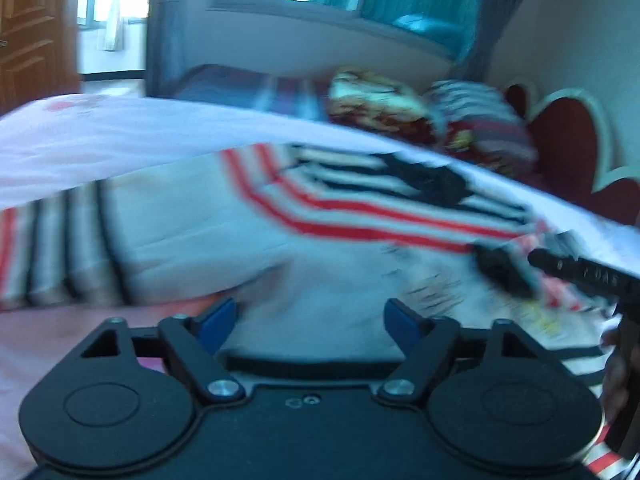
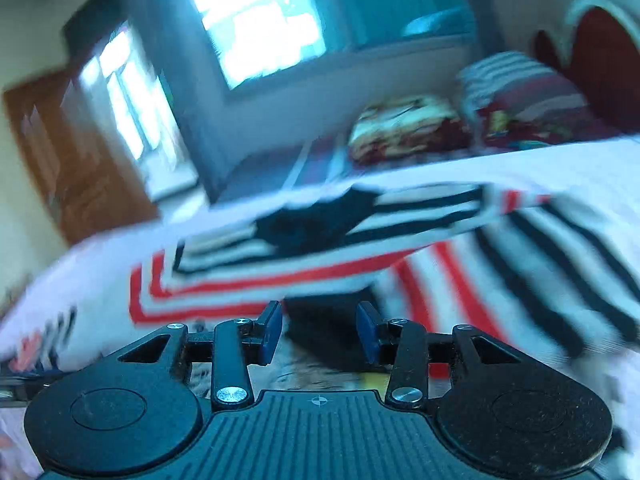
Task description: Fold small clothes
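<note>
A bed [image 1: 100,140] spread with a pale pink sheet fills both views, with a scalloped dark red headboard [image 1: 568,148] at its far right end and bundled patterned bedding [image 1: 384,104] heaped before it. Beyond stand a bright window [image 2: 256,20] with teal curtains and a brown wooden door [image 2: 80,168]. On the sheet lies a soft white striped garment [image 1: 360,208], banded in red and black, partly folded over itself, with a dark patch near its middle. Motion blur smears its edges and the print. The left gripper [image 1: 310,322] hangs over the near hem, blue pads apart, nothing between them. The right gripper [image 2: 320,330], pads apart too, is just above the cloth and clamps nothing; in the left view only its black fingers show.
</note>
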`<state>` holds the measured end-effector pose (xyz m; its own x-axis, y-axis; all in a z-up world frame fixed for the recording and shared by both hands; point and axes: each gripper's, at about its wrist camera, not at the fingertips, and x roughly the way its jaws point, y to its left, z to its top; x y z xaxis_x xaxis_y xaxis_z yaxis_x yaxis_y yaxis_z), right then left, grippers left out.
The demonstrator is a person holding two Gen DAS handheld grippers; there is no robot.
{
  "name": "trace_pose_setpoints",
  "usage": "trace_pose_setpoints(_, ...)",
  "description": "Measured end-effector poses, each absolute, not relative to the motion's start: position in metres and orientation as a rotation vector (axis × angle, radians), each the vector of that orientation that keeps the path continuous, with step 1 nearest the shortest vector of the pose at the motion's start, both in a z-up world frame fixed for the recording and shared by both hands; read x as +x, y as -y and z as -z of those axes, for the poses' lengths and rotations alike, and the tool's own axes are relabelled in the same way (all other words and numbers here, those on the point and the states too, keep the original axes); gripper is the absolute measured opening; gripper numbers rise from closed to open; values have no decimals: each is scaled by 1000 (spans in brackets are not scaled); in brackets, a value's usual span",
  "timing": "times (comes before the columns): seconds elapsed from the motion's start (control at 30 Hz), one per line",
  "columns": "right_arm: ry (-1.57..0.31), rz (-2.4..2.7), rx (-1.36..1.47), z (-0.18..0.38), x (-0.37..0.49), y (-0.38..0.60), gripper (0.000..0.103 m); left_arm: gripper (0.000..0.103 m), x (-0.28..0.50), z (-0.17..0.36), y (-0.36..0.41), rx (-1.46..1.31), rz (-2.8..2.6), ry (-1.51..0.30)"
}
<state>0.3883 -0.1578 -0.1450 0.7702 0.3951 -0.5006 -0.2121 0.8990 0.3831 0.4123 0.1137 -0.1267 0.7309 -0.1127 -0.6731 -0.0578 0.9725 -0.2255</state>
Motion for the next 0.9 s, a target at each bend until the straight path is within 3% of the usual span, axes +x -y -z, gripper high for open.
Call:
trace_pose_setpoints(0.03,-598,-295,349,143,384,170,41,59,421,126,-103,-267,90,-751)
trace_pose_setpoints(0.1,-589,-229,412,143,375,195,41,50,443,129,-79,-355,216,-766)
trace_pose_setpoints(0.4,-585,-29,676,144,346,302,41,34,519,177,-7,-521,323,-910)
trace_pose_setpoints(0.47,-581,5,772,150,343,324,41,23,526,179,0,-482,306,-895)
trace_pose_setpoints(0.5,-579,15,815,153,342,333,41,4,529,180,3,-449,292,-895)
trace_pose_setpoints(0.73,-566,-27,1045,161,343,370,41,4,510,143,-37,-366,248,-727)
trace_pose_setpoints(0.9,-589,-96,1219,177,357,377,41,4,506,142,-70,-329,191,-726)
